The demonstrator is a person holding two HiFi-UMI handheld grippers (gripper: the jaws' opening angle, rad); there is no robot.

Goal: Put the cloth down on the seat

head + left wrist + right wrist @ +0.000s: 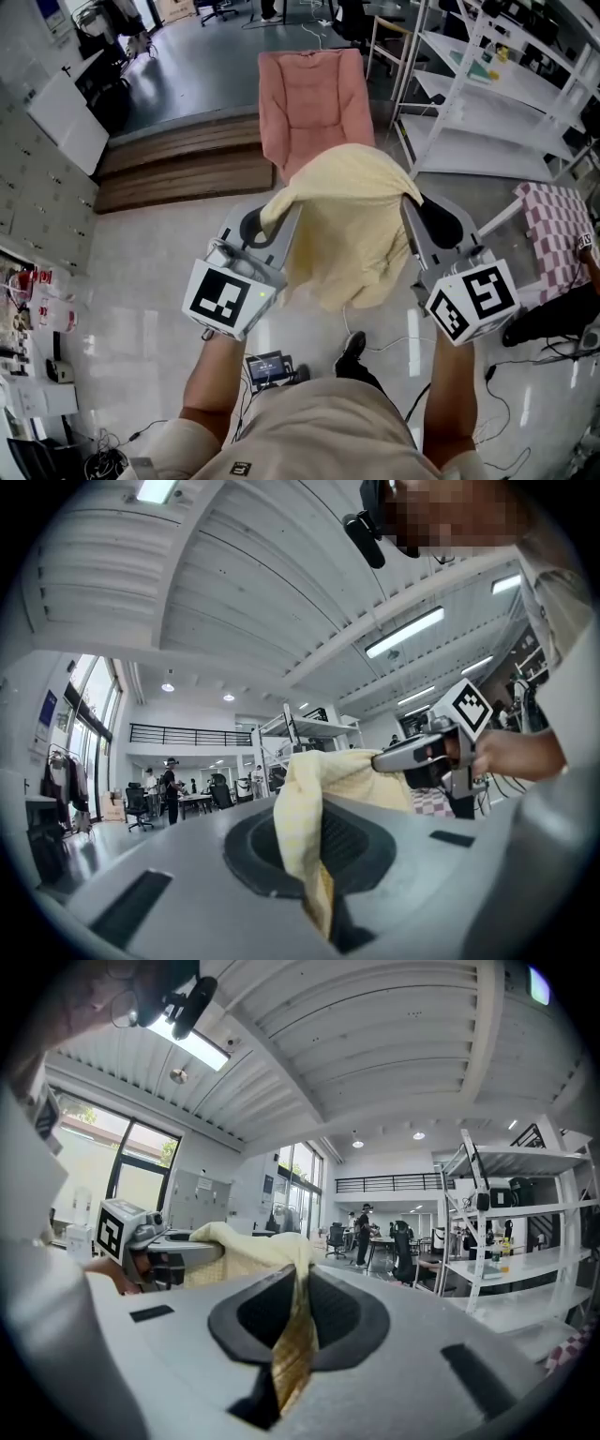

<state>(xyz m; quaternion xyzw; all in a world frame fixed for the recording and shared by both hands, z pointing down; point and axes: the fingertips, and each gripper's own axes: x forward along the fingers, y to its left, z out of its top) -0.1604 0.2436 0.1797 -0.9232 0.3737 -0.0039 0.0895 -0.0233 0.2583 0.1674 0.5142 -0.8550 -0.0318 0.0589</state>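
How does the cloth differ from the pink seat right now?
The cloth is pale yellow; the seat is pink. The cloth hangs in the air, pinched by the left gripper and right gripper; the seat stands on the floor ahead. The cloth droops in folds; the seat has a padded shape. Both look soft.

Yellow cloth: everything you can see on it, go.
The cloth is pale yellow, soft woven-looking fabric, crumpled. It hangs in the air between the left gripper and the right gripper, each shut on an upper edge; the middle arches up, loose folds droop below. The pink chair stands just beyond; only the jaws visibly touch it.
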